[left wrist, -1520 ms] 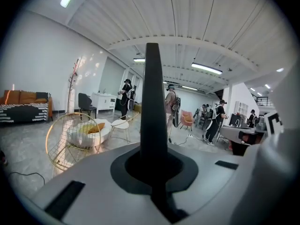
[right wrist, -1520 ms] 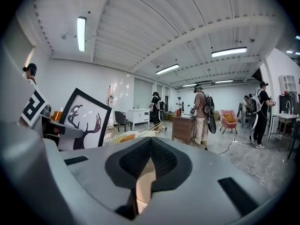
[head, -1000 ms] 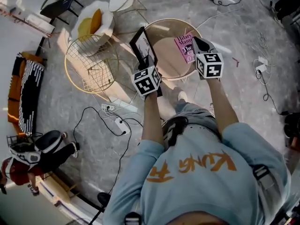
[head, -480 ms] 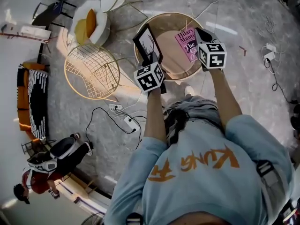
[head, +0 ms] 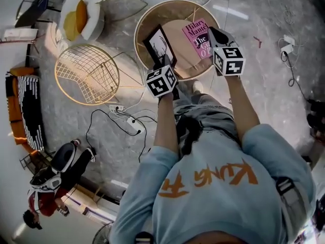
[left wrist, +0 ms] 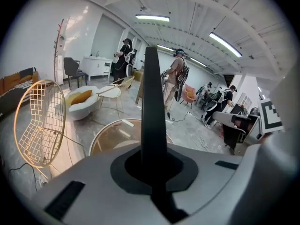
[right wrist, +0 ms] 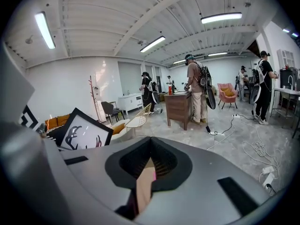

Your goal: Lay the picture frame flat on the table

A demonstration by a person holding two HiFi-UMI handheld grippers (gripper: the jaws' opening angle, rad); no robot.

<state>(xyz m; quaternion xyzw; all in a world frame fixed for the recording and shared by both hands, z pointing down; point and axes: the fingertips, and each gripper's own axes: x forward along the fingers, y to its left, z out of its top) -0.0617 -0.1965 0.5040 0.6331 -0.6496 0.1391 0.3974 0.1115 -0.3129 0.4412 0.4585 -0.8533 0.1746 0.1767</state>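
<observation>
The black picture frame [head: 160, 44], with a black-and-white print, stands tilted above the left half of the round gold-rimmed table [head: 147, 17]. My left gripper [head: 165, 65] is shut on its lower edge. In the left gripper view the frame [left wrist: 152, 102] rises edge-on from the shut jaws. A pink book [head: 198, 37] lies on the table's right side. My right gripper [head: 216, 34] is at its right edge, and the book's pages and pink cover [right wrist: 143, 182] show between the jaws. The right gripper view also shows the frame [right wrist: 84, 130] at the left.
A gold wire chair [head: 86, 72] stands left of the table. A white chair with a yellow cushion [head: 81, 17] is behind it. A power strip and cables [head: 129, 123] lie on the floor near my feet. A person [head: 51, 177] crouches at the lower left. Several people stand farther back.
The left gripper has carried the frame from the table's left rim in over the tabletop. The right gripper has stayed at the pink book.
</observation>
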